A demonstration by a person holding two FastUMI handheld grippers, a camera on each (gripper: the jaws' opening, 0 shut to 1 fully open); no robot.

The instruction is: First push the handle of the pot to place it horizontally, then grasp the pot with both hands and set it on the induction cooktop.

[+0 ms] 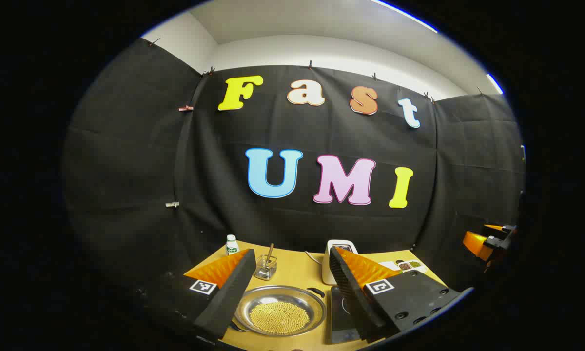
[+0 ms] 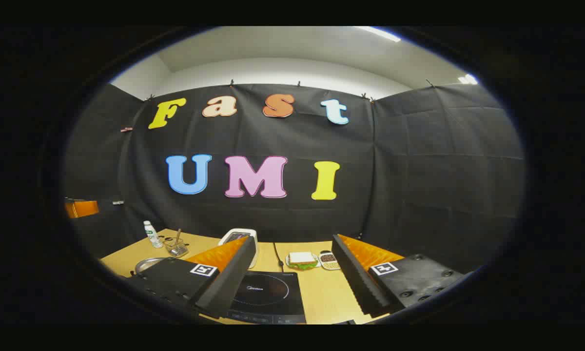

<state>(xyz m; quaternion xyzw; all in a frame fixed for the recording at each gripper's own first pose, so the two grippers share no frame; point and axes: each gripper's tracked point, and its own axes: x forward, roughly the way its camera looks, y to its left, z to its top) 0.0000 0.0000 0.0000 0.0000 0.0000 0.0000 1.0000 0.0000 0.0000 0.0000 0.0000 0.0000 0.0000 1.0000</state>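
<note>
Fingers of your left gripper (image 1: 292, 287) stand wide apart and hold nothing; they hang above the near edge of the wooden table (image 1: 297, 268), and the pot (image 1: 280, 309) lies on the table between them, untouched. That pot is a shallow metal pan with small yellow beads heaped in its middle, and a dark loop handle (image 1: 316, 292) shows at its far right rim. Your right gripper (image 2: 292, 282) is spread just as wide and grips nothing either; between its fingers you look down on the black induction cooktop (image 2: 268, 295), which lies flat on the table just to the right of the pot. In the right gripper view you see the pot's rim at the far left, behind that gripper's left finger. In the left gripper view the cooktop's dark corner sits just beside the pot, partly behind the right finger. Behind the pot stands a small clear cup (image 1: 265, 267) with a stick leaning in it, and farther back a small white bottle (image 1: 231, 244). A white appliance (image 1: 339, 261) stands at the back of the table, its cord trailing beside it. Right of it lie a sandwich on a plate (image 2: 302, 260) and a small dish of dark bits (image 2: 328, 260).
</note>
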